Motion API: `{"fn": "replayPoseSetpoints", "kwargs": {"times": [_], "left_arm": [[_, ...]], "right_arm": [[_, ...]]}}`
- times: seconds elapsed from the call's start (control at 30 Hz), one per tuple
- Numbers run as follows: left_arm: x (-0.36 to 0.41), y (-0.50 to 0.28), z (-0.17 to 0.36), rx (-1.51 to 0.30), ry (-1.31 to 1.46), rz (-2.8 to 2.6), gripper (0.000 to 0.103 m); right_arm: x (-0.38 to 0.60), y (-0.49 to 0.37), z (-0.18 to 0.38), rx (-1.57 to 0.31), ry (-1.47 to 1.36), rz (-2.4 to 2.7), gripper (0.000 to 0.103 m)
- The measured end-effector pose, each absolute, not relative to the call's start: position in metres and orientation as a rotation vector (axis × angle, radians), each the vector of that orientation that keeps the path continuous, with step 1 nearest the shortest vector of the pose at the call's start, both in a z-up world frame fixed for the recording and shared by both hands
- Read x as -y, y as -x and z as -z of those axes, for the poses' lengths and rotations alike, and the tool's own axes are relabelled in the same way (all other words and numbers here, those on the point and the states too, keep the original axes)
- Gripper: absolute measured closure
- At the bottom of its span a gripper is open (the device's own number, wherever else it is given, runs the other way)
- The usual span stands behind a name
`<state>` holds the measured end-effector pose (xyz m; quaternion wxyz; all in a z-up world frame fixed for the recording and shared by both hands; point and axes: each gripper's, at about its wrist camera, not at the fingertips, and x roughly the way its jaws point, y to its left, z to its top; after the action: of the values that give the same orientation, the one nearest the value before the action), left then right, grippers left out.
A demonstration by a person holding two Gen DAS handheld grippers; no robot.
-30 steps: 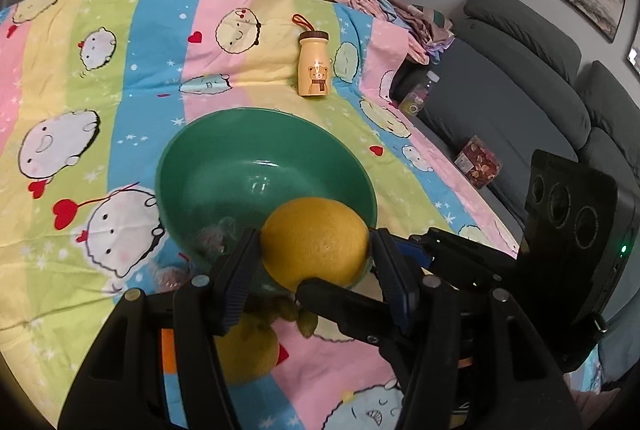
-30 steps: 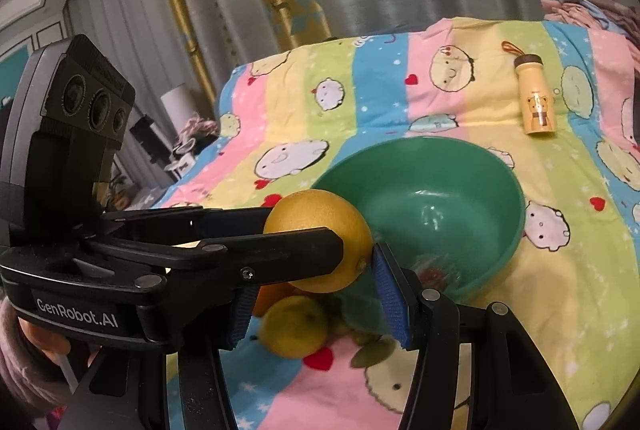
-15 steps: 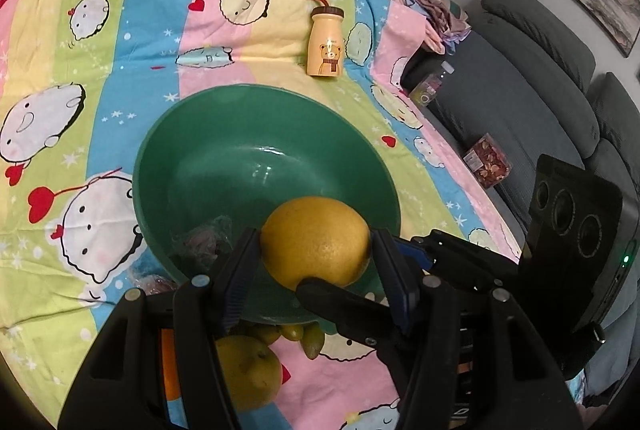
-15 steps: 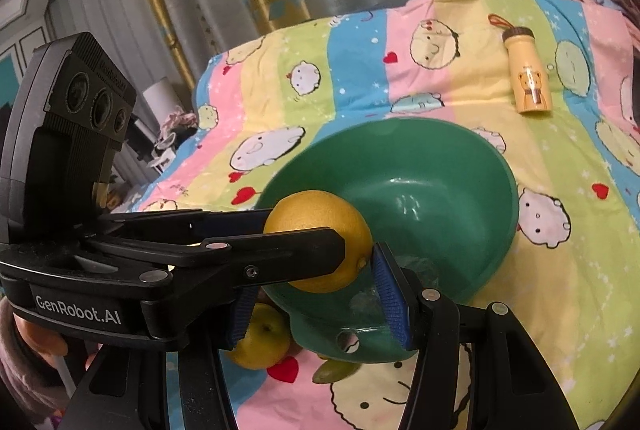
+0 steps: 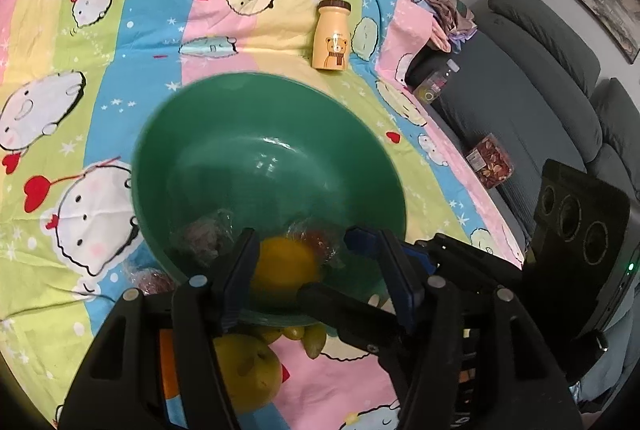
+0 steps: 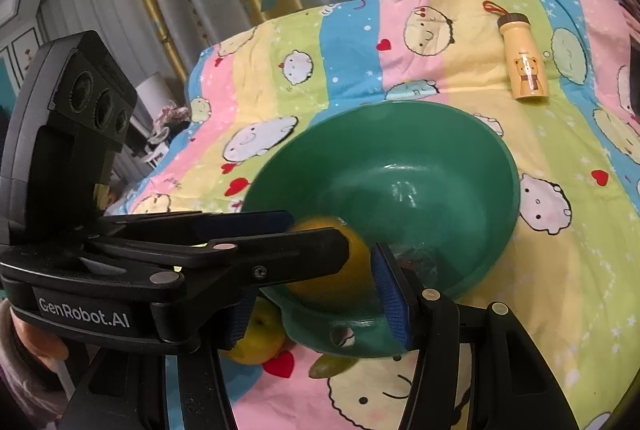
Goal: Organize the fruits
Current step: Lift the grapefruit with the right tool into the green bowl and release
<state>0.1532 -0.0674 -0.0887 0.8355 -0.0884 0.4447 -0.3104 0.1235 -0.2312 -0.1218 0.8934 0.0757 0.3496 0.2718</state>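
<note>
The left gripper (image 5: 316,266) gapes slack above the glossy green bowl (image 5: 224,117); the blurred yellow orange (image 5: 286,268) lies loose inside near the front rim. The right gripper (image 6: 316,284) is parted too, its left finger hidden. A round yellowish fruit (image 5: 250,370) sits half-hidden outside the bowl.

Left black two-finger gripper with blue pads (image 5: 316,270): fingers spread wide, nothing clamped between them, tips angled downward; seen from the right wrist view as a horizontal black body (image 6: 188,258) crossing in front. Right black two-finger gripper with blue pads (image 6: 316,302): fingers likewise parted, gripping nothing, pointing forward and slightly down. The two grippers sit crossed, close together, left body lying over the right one's left finger.
</note>
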Motion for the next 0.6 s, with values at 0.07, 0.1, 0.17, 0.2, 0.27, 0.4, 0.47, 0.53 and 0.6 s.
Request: {"fn": "replayPoseSetpoints", "kwargs": {"times": [0.07,0.1,0.17,0.2,0.27,0.4,0.47,0.53,0.6], "left_arm": [[0.063,-0.152,0.084,-0.926,0.2,0.652,0.029],[0.057,-0.151,0.08,-0.914,0.211,0.648,0.027],[0.047,-0.149,0.075,-0.895,0.216,0.625,0.02],[0.04,-0.147,0.073,-0.886,0.222,0.613,0.019],[0.024,-0.143,0.071,-0.871,0.244,0.588,0.017],[-0.009,-0.132,0.074,-0.86,0.279,0.512,0.017],[-0.021,-0.128,0.079,-0.865,0.297,0.483,0.016],[-0.035,-0.122,0.086,-0.878,0.321,0.449,0.016],[-0.045,-0.116,0.092,-0.886,0.33,0.415,0.016]], "right_arm": [[0.233,-0.121,0.119,-0.714,-0.15,-0.553,0.046],[0.235,-0.119,0.117,-0.709,-0.15,-0.543,0.044],[0.244,-0.114,0.115,-0.696,-0.17,-0.536,0.042],[0.248,-0.112,0.115,-0.692,-0.184,-0.533,0.041],[0.256,-0.109,0.115,-0.691,-0.21,-0.521,0.04],[0.267,-0.101,0.119,-0.706,-0.226,-0.497,0.039],[0.271,-0.097,0.122,-0.716,-0.226,-0.486,0.038],[0.274,-0.093,0.125,-0.724,-0.234,-0.486,0.038],[0.275,-0.089,0.127,-0.731,-0.237,-0.482,0.038]]}}
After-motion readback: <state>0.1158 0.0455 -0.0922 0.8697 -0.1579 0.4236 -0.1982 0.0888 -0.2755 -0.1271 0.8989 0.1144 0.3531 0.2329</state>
